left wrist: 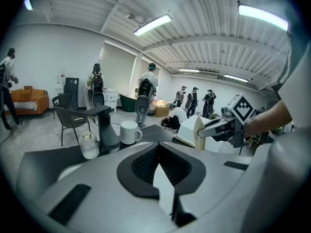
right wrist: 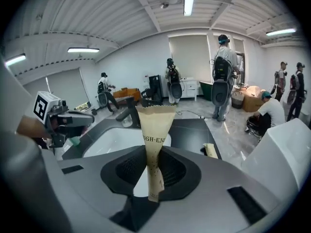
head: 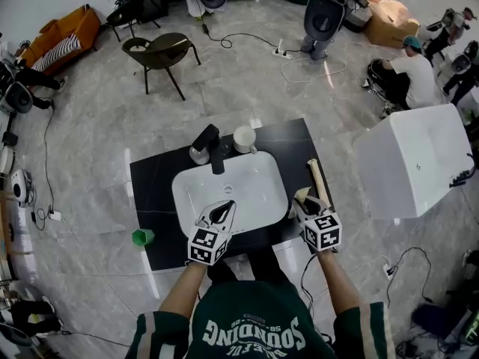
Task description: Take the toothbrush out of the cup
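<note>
Two grippers hang over the near edge of the black surface, either side of the white sink. The right gripper is pinched narrowly on a kraft-paper-wrapped toothbrush, which stands upright between its jaws, the wide end of the wrapper on top. It is held above the front right corner of the surface, well away from the white mug that sits at the back beside the black faucet. The left gripper has its jaws a little apart with nothing between them, only the sink showing through the gap. A second paper-wrapped stick lies on the surface to the right of the sink. To my eye the removal is done: the toothbrush is clear of the mug, and only setting it down is left.
</note>
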{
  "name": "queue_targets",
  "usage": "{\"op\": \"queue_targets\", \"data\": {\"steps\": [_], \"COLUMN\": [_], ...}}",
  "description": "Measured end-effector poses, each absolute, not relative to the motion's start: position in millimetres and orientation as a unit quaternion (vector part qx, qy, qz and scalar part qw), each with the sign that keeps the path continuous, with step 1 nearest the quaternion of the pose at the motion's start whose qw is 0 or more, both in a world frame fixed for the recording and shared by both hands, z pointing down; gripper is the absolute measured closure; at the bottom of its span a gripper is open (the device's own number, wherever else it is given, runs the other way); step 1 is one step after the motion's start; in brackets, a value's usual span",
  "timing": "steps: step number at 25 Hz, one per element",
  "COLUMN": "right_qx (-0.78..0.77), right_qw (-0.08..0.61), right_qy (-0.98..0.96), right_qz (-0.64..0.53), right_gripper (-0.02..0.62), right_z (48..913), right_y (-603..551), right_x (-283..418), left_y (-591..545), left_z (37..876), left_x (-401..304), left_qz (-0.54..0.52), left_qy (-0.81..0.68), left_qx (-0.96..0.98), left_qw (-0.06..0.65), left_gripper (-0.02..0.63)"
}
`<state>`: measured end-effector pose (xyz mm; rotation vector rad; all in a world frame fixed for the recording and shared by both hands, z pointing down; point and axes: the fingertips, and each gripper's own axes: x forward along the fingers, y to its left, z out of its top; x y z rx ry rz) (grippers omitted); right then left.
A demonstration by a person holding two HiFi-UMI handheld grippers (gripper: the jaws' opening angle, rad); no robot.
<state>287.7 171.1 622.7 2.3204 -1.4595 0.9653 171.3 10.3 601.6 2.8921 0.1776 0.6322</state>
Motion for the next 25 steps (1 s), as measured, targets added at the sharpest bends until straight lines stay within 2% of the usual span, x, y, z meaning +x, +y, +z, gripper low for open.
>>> {"op": "queue_targets", "data": {"steps": [4, 17, 25], "right_qx": [0.780, 0.746, 0.722], "right_qw": [0.137, 0.110, 0.132], "right_qy": [-0.500, -0.501, -0.499], "right_qz": [0.351, 0.426, 0.460], "right_gripper": [0.500, 0.500, 0.499], "right_z": [644, 695, 728], "right_y": [179, 157, 138], "right_x": [300, 349, 364], "left_y": [12, -2, -19], "left_z": [605, 615, 619], "left_x": [181, 197, 200], "left_qz": [0.217, 0.226, 0.225], "left_qy": [0.054, 0.006, -0.037], "left_qx": [0.970, 0.968, 0.967], "left_qw": [0.092, 0.105, 0.115], "left_gripper": [0.597, 0.597, 0.597]}}
